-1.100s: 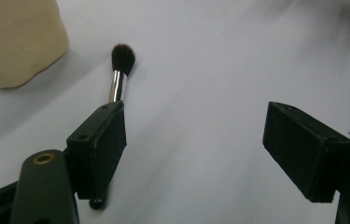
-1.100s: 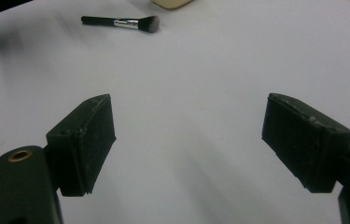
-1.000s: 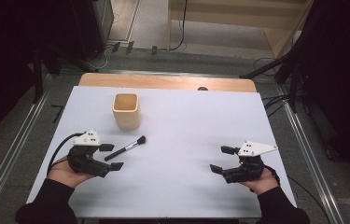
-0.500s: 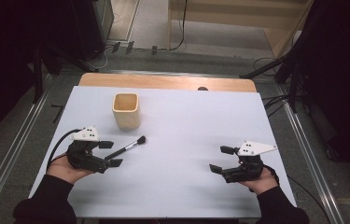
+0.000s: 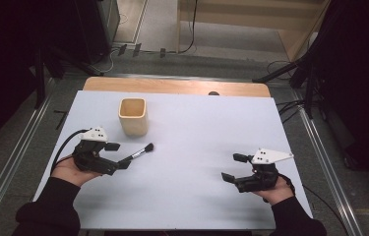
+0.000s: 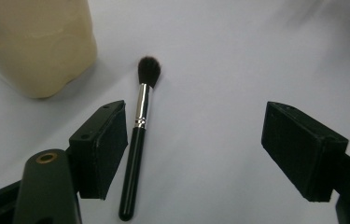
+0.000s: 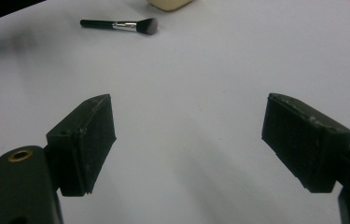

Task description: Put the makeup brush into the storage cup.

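The left gripper (image 5: pixel 118 156) had its jaws spread wide, and the makeup brush (image 6: pixel 137 140) lay flat on the white table (image 5: pixel 197 142) between them, close beside one jaw; whether the pad touched the black handle I could not tell. Nothing was gripped. From the left gripper view the brush's bristles pointed away toward the far side, where the beige cup (image 5: pixel 133 116) stood upright and empty, just beyond the brush tip and a little left of it. Over on the near right, the right gripper (image 5: pixel 234 167) was likewise open, holding nothing, well apart from both brush and cup. As I judged it, the work had barely begun: the brush was not yet grasped or lifted, and dropping it into the cup was all still ahead. I could read no brand, label or writing anywhere.
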